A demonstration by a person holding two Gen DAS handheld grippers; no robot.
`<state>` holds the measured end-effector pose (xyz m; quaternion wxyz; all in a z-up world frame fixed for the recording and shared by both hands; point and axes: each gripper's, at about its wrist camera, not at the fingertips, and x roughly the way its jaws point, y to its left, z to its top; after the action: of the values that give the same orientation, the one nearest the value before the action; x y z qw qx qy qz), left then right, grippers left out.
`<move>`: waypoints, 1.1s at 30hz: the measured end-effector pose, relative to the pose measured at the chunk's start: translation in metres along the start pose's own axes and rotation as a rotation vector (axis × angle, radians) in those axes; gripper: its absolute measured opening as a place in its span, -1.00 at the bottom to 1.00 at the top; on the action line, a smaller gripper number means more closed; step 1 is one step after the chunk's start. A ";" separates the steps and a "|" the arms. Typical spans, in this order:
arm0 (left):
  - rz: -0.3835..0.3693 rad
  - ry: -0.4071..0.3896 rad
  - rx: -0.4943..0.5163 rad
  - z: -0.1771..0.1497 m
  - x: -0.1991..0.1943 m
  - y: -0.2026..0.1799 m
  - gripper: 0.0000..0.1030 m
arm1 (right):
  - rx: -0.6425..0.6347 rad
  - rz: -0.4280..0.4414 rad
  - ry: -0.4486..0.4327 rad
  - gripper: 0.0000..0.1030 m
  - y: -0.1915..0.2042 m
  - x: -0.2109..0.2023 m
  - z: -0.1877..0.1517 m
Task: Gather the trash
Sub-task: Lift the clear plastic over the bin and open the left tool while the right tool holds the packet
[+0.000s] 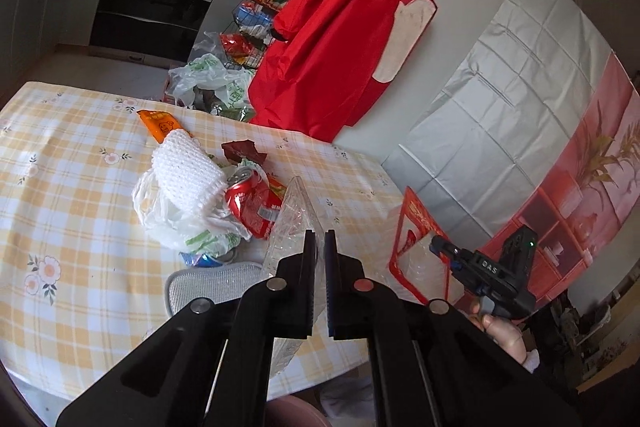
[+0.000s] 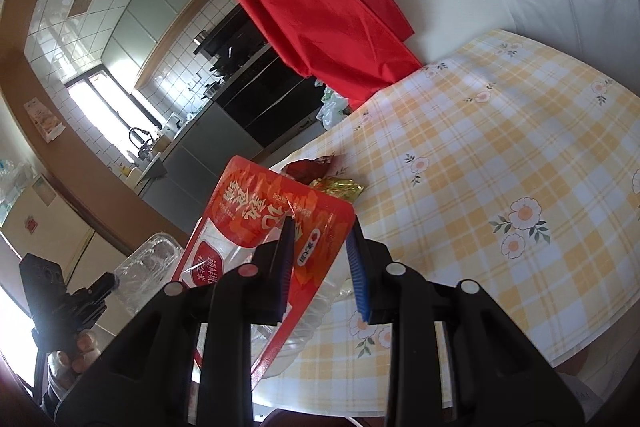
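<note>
Yellow-checked cloth covers the worktop, where I count one trash heap: a crushed red can, white foam netting and plastic bags. Beside the can, my left hand-held gripper is clenched on one clear plastic tray. My right hand-held gripper stands released around one red food packet.
</note>
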<state>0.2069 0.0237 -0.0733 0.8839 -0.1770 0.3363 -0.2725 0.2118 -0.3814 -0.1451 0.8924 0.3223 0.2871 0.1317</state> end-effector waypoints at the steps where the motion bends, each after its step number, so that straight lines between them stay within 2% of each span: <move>1: -0.003 0.007 0.002 -0.004 -0.005 -0.002 -0.91 | -0.008 0.003 0.000 -0.45 0.004 -0.002 -0.001; 10: -0.043 0.135 0.051 -0.056 -0.045 -0.014 -0.91 | -0.054 0.022 0.020 -0.45 0.026 -0.006 -0.014; 19: -0.043 0.240 0.019 -0.107 -0.044 -0.007 -0.91 | -0.085 0.021 0.031 -0.45 0.039 -0.018 -0.029; 33: -0.082 0.275 0.007 -0.134 -0.018 -0.019 -0.90 | -0.115 0.004 0.014 -0.45 0.042 -0.050 -0.047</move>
<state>0.0965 0.0024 -0.1506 0.8181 -0.1486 0.4459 -0.3314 0.1422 -0.3474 -0.1261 0.9070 0.2704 0.2846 0.1521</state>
